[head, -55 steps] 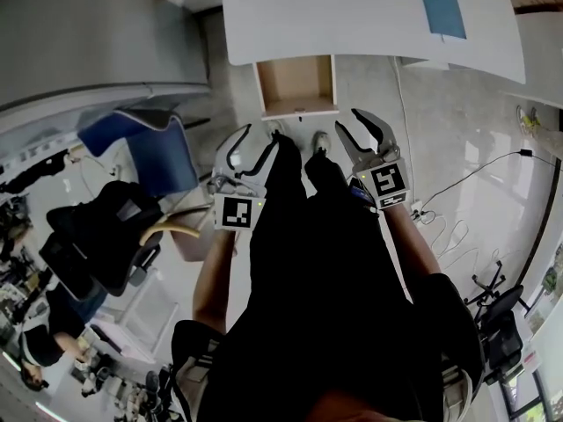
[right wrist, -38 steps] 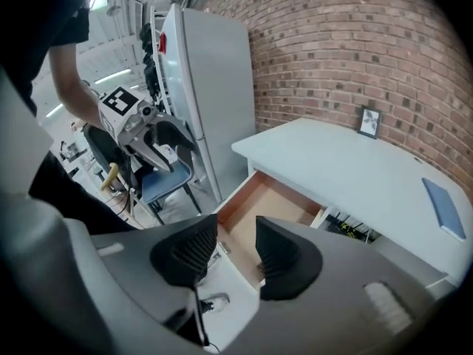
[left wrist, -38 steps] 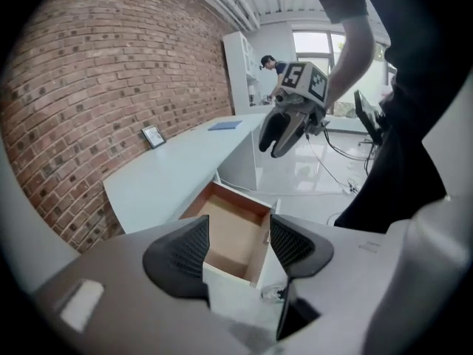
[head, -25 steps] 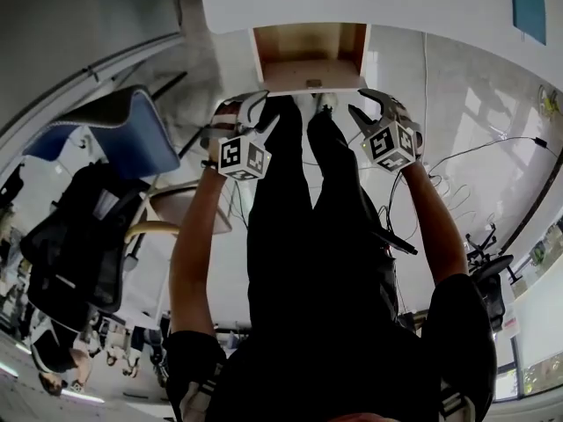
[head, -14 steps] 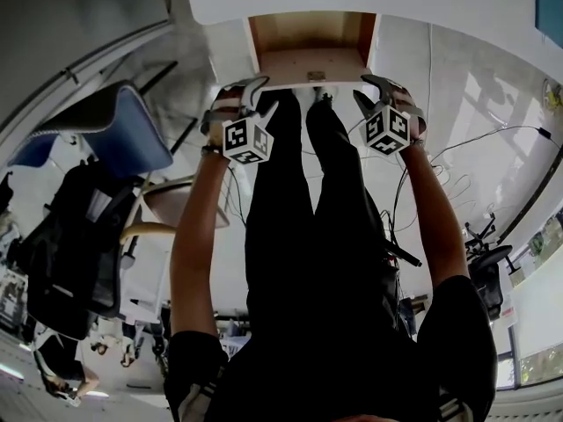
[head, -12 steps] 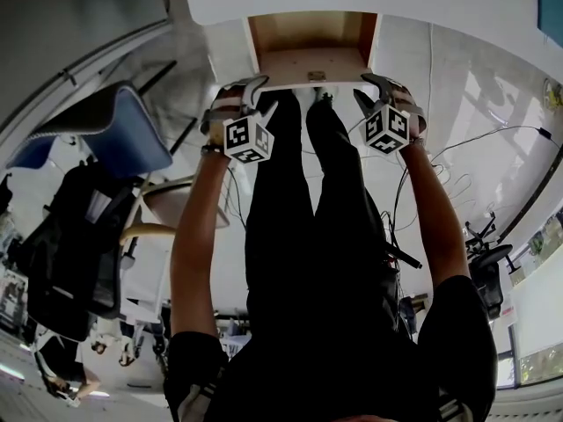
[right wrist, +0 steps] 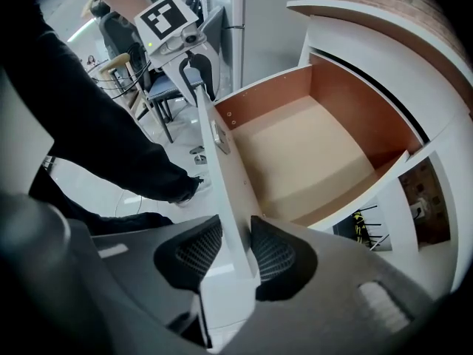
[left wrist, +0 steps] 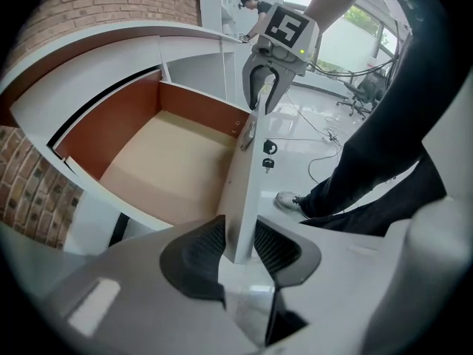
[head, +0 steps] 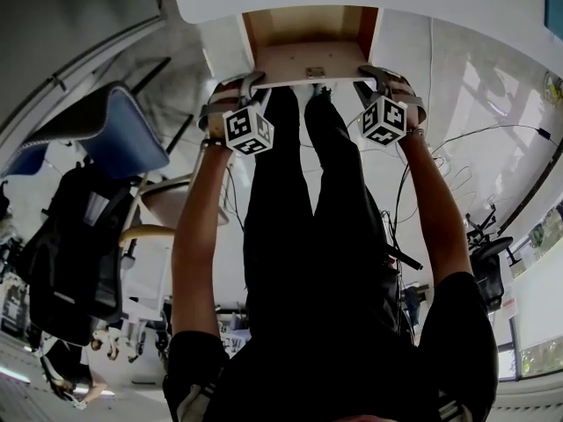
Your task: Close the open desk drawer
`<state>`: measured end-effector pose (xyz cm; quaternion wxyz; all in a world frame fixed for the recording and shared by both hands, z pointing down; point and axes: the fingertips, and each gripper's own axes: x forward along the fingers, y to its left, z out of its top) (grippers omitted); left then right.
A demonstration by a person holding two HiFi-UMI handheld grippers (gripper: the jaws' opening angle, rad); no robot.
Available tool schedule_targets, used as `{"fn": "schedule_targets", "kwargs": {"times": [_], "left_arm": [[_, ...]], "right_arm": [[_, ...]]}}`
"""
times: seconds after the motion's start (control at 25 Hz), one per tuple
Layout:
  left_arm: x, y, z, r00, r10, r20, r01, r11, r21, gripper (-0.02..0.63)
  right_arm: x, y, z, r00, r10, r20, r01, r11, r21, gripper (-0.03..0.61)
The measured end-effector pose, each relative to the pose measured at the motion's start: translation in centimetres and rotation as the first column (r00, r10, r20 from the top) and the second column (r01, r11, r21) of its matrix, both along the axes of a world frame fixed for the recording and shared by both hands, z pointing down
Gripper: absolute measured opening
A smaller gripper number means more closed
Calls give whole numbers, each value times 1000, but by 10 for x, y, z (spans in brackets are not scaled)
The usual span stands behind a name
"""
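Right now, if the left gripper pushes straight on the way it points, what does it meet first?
The drawer front: the left gripper has just been closing its jaws over that panel's top edge, so the edge would likely bottom out in its throat.

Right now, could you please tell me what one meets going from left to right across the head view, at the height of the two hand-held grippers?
Blue chair → left hand-held gripper → person's legs → right hand-held gripper. The jaws of both have just been closing and now pinch the drawer front.
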<state>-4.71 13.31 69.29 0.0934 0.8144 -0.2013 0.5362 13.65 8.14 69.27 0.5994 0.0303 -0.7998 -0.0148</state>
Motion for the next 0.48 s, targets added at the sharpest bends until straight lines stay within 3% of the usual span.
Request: {"fn": "schedule_targets", "kwargs": {"times": [0.48], "left_arm": [[-1,-1,-3,1000,14,13,-14,1000,11,115]], "right_arm": [[-2,1,-4,996,-84,-35,84,996,-5,104]]}}
